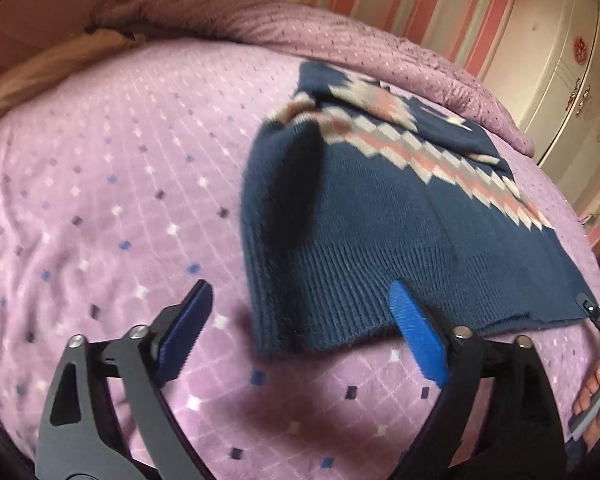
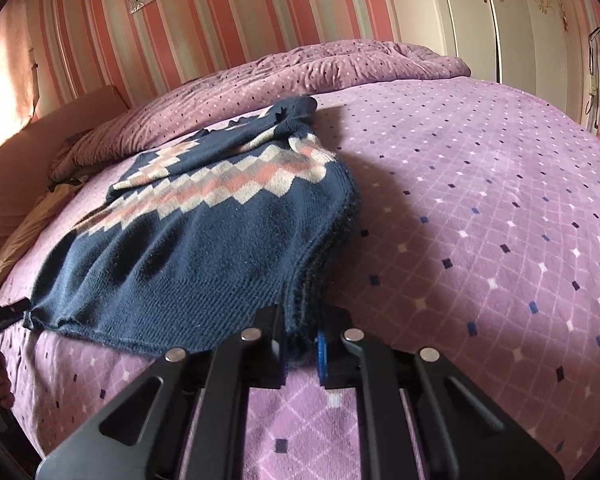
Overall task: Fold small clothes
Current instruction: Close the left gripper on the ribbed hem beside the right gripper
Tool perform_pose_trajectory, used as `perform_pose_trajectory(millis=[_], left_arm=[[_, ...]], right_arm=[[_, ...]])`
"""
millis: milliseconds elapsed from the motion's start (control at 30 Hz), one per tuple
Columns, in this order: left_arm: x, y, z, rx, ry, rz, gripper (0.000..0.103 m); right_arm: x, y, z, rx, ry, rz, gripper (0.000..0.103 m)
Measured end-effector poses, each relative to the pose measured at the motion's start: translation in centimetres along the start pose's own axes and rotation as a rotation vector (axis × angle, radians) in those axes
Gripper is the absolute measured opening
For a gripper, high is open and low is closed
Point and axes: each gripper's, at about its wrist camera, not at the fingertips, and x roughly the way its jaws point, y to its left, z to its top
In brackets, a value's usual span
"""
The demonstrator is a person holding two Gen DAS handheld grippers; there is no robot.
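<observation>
A navy knitted sweater [image 1: 360, 240] with a pink and white diamond band lies partly folded on the purple bedspread [image 1: 120, 200]. My left gripper [image 1: 300, 287] is open just above the sweater's near hem. The hem's left corner sits between the blue pads, and neither pad presses on it. In the right wrist view, my right gripper [image 2: 302, 316] is shut on the folded near corner of the sweater [image 2: 204, 240], with bunched knit pinched between its jaws. The tip of the right gripper shows at the hem's far corner in the left wrist view.
A rumpled purple quilt [image 2: 300, 68] lies along the back of the bed against a striped pink wall. A white wardrobe [image 1: 560, 80] stands to the right. A person's hand [image 1: 598, 396] shows at the right edge. Open bedspread [image 2: 480, 220] lies right of the sweater.
</observation>
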Motion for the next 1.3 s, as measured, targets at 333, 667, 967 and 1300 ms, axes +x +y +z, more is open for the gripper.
perform_pose_trajectory(millis=[333,667,967,1300], left_arm=[[1.8,-0.1,0.0,-0.061,0.039,0.011,0.047],[1.8,0.3,0.3,-0.051,0.041,0.065,0.010],[0.2,-1.9,1.1,0.172,-0.061,0.205,0.008],[-2.6,-3.3,4.1,0.211,-0.178,0.204,0.008]], right_arm=[[0.3,-0.5,0.4,0.016,-0.001,0.026,0.011],[0.3,-0.4,0.2,0.011,-0.001,0.022,0.011],[0.2,0.2,0.1,-0.023,-0.017,-0.007,0.010],[-1.5,2.3,2.0,-0.086,-0.064,-0.028,0.008]])
